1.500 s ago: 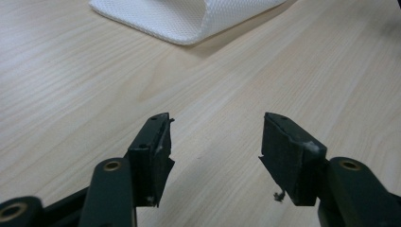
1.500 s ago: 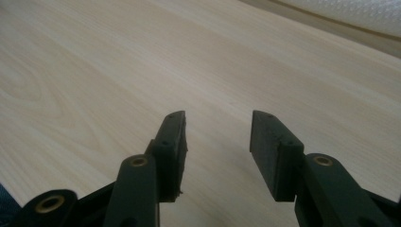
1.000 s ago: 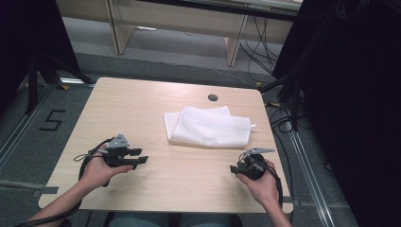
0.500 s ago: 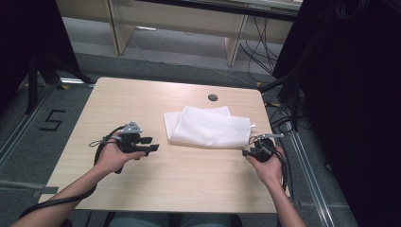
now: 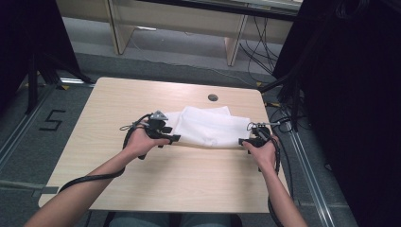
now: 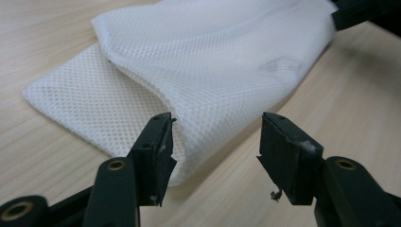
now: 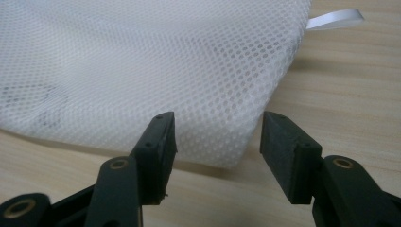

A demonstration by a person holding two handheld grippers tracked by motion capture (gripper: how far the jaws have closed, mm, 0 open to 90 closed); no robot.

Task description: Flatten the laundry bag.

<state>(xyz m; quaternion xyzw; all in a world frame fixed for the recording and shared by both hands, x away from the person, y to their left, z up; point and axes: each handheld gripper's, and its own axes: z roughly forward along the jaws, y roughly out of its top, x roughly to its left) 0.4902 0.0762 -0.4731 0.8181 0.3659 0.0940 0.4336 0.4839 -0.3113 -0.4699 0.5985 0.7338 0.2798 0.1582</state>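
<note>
A folded white mesh bag (image 5: 208, 127) lies flat on the wooden table (image 5: 118, 99). My left gripper (image 5: 173, 138) rests at its near left corner and my right gripper (image 5: 242, 141) at its near right corner. In the left gripper view the mesh bag (image 6: 213, 61) has its corner lying between the wide jaws of the left gripper (image 6: 217, 130), and neither pad presses it. The right gripper (image 7: 215, 125) likewise straddles a corner of the mesh bag (image 7: 142, 71) without pinching. Both pairs of jaws have just been opening. A white ribbon loop (image 7: 333, 20) pokes out from the bag's edge.
A round cable hole (image 5: 213, 97) sits in the tabletop behind the bag. Cables (image 5: 283, 118) hang past the table's right edge. Wooden furniture legs (image 5: 234, 45) stand on the floor beyond. A "5" mark (image 5: 53, 120) is on the floor at the left.
Both hands have moved forward and inward from the table's near side to the bag's near corners. Both pairs of jaws stand wider than before.
</note>
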